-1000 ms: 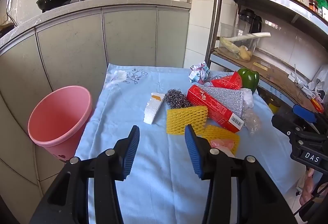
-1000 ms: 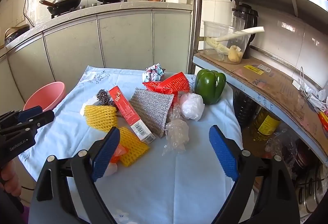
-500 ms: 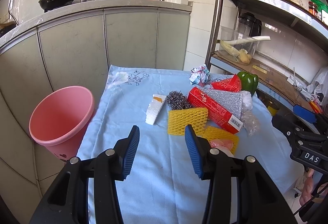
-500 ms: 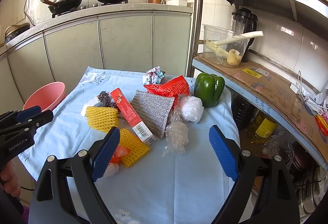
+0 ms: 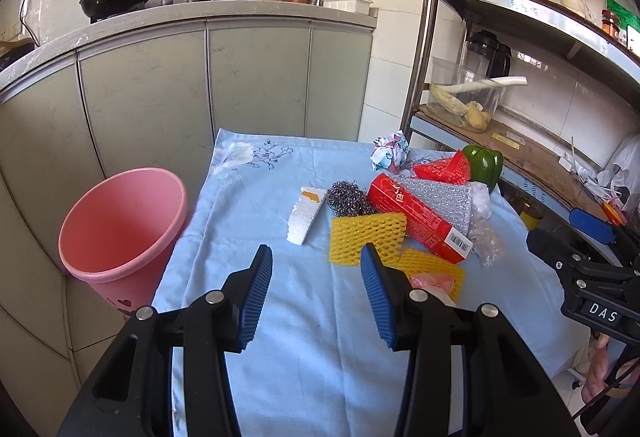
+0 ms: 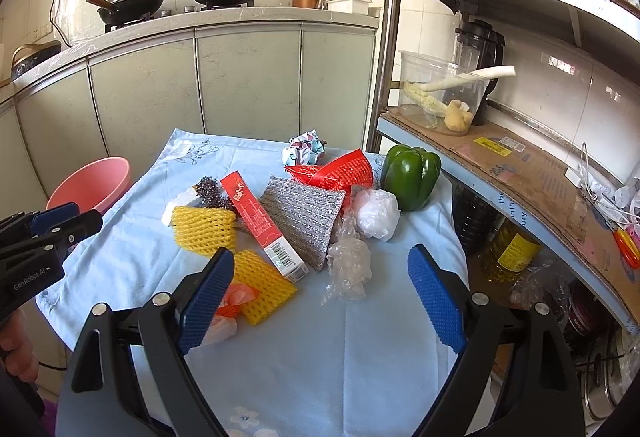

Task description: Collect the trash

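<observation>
Left-wrist view shows the trash heaped right of centre on the blue-clothed surface (image 5: 320, 317): a white foam wedge (image 5: 305, 215), a steel scourer (image 5: 347, 198), two yellow foam nets (image 5: 366, 237), a long red carton (image 5: 420, 221), a silver pad (image 5: 440, 197), crumpled clear wrap (image 5: 486, 241), a red net pouch (image 5: 442, 169) and a balled printed wrapper (image 5: 390, 153). A green pepper (image 5: 484, 165) sits at the heap's far edge; it looks like food, not waste. The pink bucket (image 5: 120, 229) stands off the surface's edge at left of frame, mouth tilted toward the heap, probably so pieces can be dropped straight in.

The left hand-held gripper (image 5: 316, 297) hovers over bare cloth short of the heap, jaws partly apart with nothing between them. In the right-wrist view, the right hand-held gripper (image 6: 320, 297) is spread wide and also empty, framing the clear wrap (image 6: 348, 269) and the nearer yellow net (image 6: 260, 281), with an orange-and-white scrap (image 6: 232, 301) by its left finger.

Compared with a second earlier, the right view is unchanged and the heap lies undisturbed; the left view's framing has shifted only slightly, jaws at the same spread. No piece has been picked up yet.
</observation>
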Demonstrator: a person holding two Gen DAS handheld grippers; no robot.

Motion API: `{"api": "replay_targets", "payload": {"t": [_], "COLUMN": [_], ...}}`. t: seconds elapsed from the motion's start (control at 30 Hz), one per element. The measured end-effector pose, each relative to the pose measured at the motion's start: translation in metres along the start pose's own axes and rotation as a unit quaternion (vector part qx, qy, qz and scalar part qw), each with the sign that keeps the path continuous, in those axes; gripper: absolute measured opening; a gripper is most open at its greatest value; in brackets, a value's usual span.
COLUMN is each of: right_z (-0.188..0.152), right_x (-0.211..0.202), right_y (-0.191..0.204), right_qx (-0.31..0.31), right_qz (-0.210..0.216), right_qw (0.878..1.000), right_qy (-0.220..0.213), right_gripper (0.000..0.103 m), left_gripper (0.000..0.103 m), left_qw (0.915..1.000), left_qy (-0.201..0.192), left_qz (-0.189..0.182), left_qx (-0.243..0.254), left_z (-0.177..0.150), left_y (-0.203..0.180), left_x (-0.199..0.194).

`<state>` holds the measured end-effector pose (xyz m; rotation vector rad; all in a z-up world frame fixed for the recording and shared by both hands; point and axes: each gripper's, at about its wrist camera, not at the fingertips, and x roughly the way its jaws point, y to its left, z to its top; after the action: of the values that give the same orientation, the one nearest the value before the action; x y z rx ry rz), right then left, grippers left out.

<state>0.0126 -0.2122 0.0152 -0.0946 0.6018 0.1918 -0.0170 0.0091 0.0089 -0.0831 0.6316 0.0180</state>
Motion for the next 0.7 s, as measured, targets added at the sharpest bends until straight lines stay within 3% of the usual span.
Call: {"api": "replay_targets", "payload": {"t": [0.7], "right_z": [-0.0013], "right_x": [-0.0068], "right_y": [0.0058], "right_qx": [-0.004], "right_qz": [-0.005], "right_qw": [1.000], "right_qy": [-0.008], "right_gripper": [0.089], "left_gripper": [0.045], "left_qw": [1.0000], "left_qy": [-0.006], "left_qz": [-0.002], "left_qx": [-0.001], "left_z": [-0.0006], "left_y": [0.0007], "left_x": [-0.0059]}}
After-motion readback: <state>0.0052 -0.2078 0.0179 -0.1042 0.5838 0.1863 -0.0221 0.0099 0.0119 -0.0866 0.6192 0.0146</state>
